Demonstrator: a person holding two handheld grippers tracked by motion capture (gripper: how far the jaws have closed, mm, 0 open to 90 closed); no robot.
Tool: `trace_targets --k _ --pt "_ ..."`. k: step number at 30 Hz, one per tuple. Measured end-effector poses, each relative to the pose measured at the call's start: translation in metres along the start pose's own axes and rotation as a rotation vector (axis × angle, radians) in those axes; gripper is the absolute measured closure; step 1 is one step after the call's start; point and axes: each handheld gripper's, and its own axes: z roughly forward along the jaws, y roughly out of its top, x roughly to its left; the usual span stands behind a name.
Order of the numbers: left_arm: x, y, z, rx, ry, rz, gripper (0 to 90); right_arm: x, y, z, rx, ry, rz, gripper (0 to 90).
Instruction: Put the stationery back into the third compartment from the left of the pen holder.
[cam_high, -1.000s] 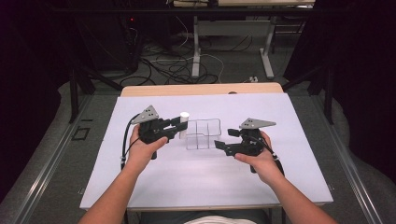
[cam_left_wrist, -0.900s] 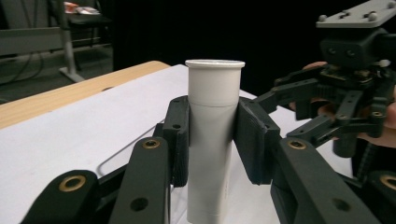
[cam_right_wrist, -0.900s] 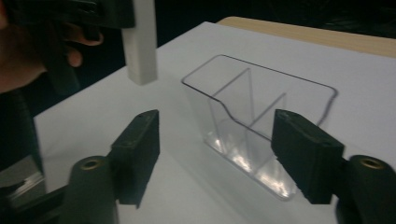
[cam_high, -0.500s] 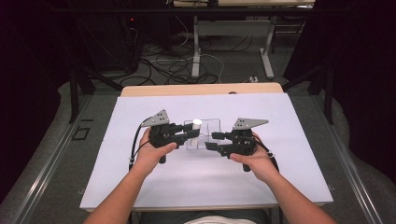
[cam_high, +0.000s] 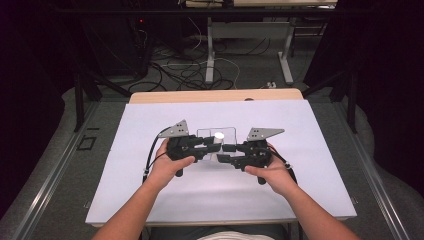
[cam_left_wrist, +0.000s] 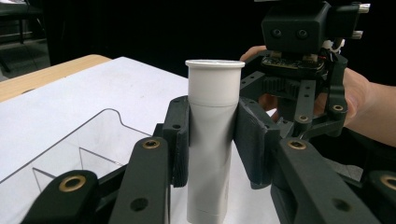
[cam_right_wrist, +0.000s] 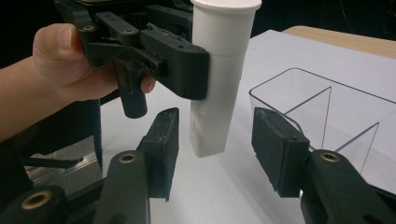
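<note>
White-covered surface, mid-handover: a white plastic cylindrical tube (cam_left_wrist: 212, 140) is held upright over the middle, beside the clear plastic divided tray (cam_right_wrist: 327, 107).
The left gripper (cam_high: 207, 146) is clamped on it; the right gripper (cam_right_wrist: 215, 154), jaws just closing, half-open and not touching, must pinch its lower end.

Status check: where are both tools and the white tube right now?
Left tool clamped on upright white tube, lifted. Right tool closing around tube's lower end, pads not touching. Clear divided box beside; nothing blocking.

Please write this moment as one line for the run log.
left tongs: shut on white tube | right tongs: open, just closing around tube's lower end, not touching | clear divided box: on table beside
</note>
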Motion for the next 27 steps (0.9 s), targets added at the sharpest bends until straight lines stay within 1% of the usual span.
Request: trace_targets --k 1,3,4,5,6,8,9,11,12,13,16,17,19,20,21,22,23,24,25,27 --pt "-0.001 0.0 0.001 -0.001 -0.006 -0.006 67.4 0.0 0.0 0.001 0.003 0.001 0.001 51.0" --pt "-0.001 0.0 0.002 -0.001 -0.01 -0.004 67.4 -0.001 -0.001 0.003 -0.009 -0.003 0.007 51.2" --pt "-0.001 0.0 0.003 -0.003 -0.017 0.004 67.4 -0.001 -0.001 0.002 0.011 0.0 0.002 51.7" --pt "-0.002 0.0 0.004 -0.001 -0.019 0.006 67.4 -0.002 -0.001 0.003 0.01 0.004 0.001 52.8" --pt "-0.002 0.0 0.004 0.0 -0.019 0.005 67.4 -0.002 -0.002 0.003 0.007 0.004 0.01 54.6" --pt "-0.002 -0.001 0.005 0.0 -0.025 0.004 67.4 -0.003 -0.002 0.004 0.014 0.015 0.01 55.5" --pt "-0.002 -0.001 0.005 0.0 -0.025 0.004 67.4 -0.003 -0.002 0.004 0.009 0.021 0.014 55.7" --pt "-0.003 -0.001 0.005 -0.002 -0.029 -0.001 67.4 -0.002 -0.002 0.006 0.004 0.023 0.007 56.2" --pt "-0.003 -0.001 0.006 -0.004 -0.034 -0.001 67.4 -0.002 -0.003 0.006 0.006 0.026 0.011 56.4" --pt "-0.004 -0.001 0.006 -0.005 -0.037 -0.001 67.4 -0.002 -0.003 0.006 0.011 0.034 0.005 56.5" --pt "-0.004 -0.001 0.007 -0.004 -0.051 0.008 67.4 -0.002 -0.003 0.007 0.017 0.046 0.006 56.5" --pt "-0.004 -0.001 0.007 -0.004 -0.051 0.008 67.4 -0.002 -0.003 0.008 0.004 0.043 0.016 56.3" --pt "-0.004 -0.001 0.008 -0.002 -0.052 0.014 67.4 -0.002 -0.004 0.008 0.0 0.041 0.033 56.1" --pt "-0.004 -0.001 0.008 0.001 -0.056 0.014 67.4 -0.003 -0.004 0.009 -0.001 0.044 0.026 56.2" --pt "-0.005 -0.001 0.01 -0.005 -0.056 0.006 67.4 -0.002 -0.004 0.009 0.002 0.043 0.029 56.3" --pt "-0.005 -0.001 0.01 -0.003 -0.056 0.013 67.4 -0.003 -0.004 0.009 0.005 0.046 0.023 56.8" --pt "-0.005 -0.002 0.011 -0.003 -0.055 0.013 67.4 -0.002 -0.004 0.01 0.007 0.045 0.036 57.7" --pt "-0.006 -0.002 0.012 -0.002 -0.057 0.012 67.4 -0.002 -0.004 0.009 0.021 0.048 0.035 59.3" --pt "-0.006 -0.002 0.012 -0.001 -0.057 0.015 67.4 -0.002 -0.005 0.011 0.004 0.048 0.03 61.0" --pt "-0.006 -0.002 0.013 0.001 -0.059 0.017 67.4 -0.001 -0.005 0.011 0.014 0.055 0.033 64.7"
